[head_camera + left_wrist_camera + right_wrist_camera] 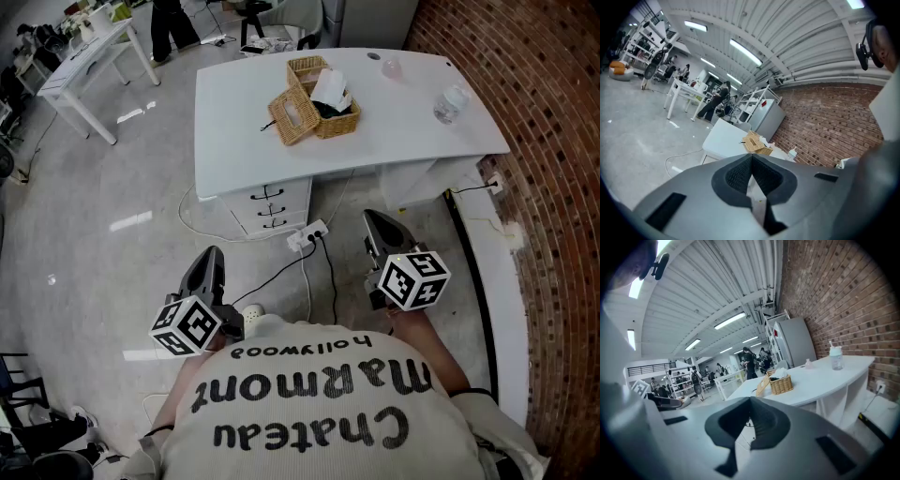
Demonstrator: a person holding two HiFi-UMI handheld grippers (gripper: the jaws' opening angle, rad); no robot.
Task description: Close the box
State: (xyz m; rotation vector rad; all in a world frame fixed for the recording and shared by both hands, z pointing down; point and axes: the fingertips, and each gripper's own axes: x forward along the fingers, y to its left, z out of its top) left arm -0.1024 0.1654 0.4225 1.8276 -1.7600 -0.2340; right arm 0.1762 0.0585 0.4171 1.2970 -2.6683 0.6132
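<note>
Nothing of the task looks done yet: the person stands on the grey floor (112, 216), well apart from the white tabletop (403, 127) that carries the work. On that tabletop, towards its far left part, sits the wicker box (339, 125), and its lid (291, 114) is thrown back to the left, tilted and resting beside the box, so the box is plainly open. Inside it lies something white and crumpled, paper or cloth (330, 88), over a dark item that cannot be made out. Judging from this, the whole job remains: walk up, swing the lid over and press it down. A clear bottle (451, 103) stands near the tabletop's right edge and a small pinkish thing (391, 67) at the far edge, both well apart from the box. The left tool (214, 258) and the right tool (373, 223) are held low near the person's body, pointing towards the tabletop; each has its jaws pressed together with nothing between them.
</note>
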